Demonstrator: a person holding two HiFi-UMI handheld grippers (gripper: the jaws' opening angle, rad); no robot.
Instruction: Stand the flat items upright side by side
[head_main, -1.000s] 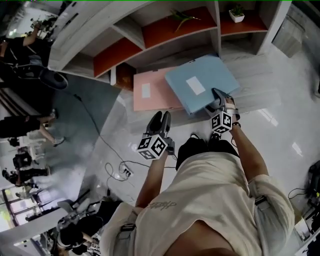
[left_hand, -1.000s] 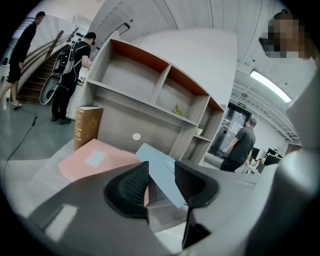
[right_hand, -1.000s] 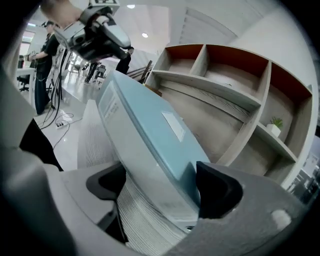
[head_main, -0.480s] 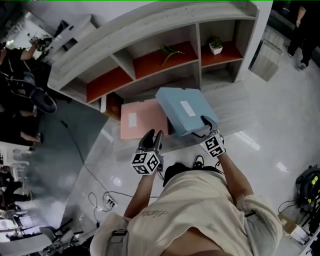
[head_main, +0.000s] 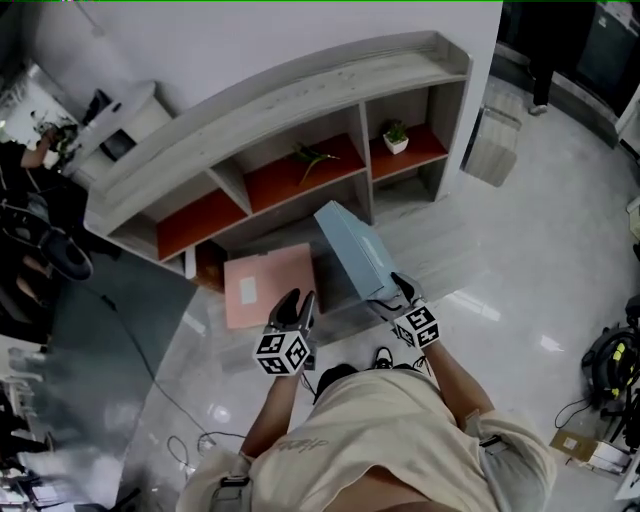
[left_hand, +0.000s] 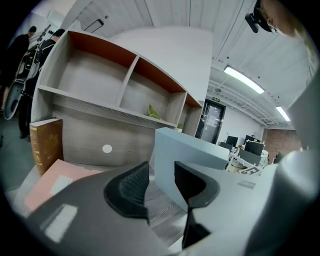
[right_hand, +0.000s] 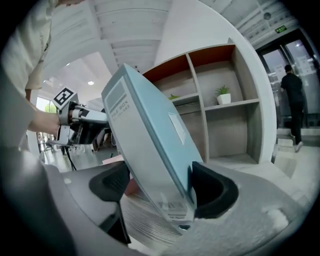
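Note:
A pale blue file box (head_main: 352, 258) stands tilted up on one edge on the low grey wooden ledge (head_main: 450, 245), leaning left. My right gripper (head_main: 393, 290) holds its near lower corner, and the jaws are closing with the box (right_hand: 150, 135) between the pads. To its left a pink file box (head_main: 268, 285) lies flat on the ledge. Just in front of the pink box, my left gripper (head_main: 298, 300) hovers with its jaws apart and nothing between them. In the left gripper view the blue box (left_hand: 187, 150) rises right beyond the left gripper (left_hand: 161, 182).
A grey shelf unit (head_main: 280, 110) with red-backed compartments stands behind the ledge, holding two small plants (head_main: 397, 133). A brown book (left_hand: 45, 145) stands upright at the ledge's left end. Glossy floor lies all round, with bags and gear at the right (head_main: 610, 370).
The blue box has swung from lying flat, partly over the pink box, up onto its edge in my right gripper. The left gripper has barely moved.

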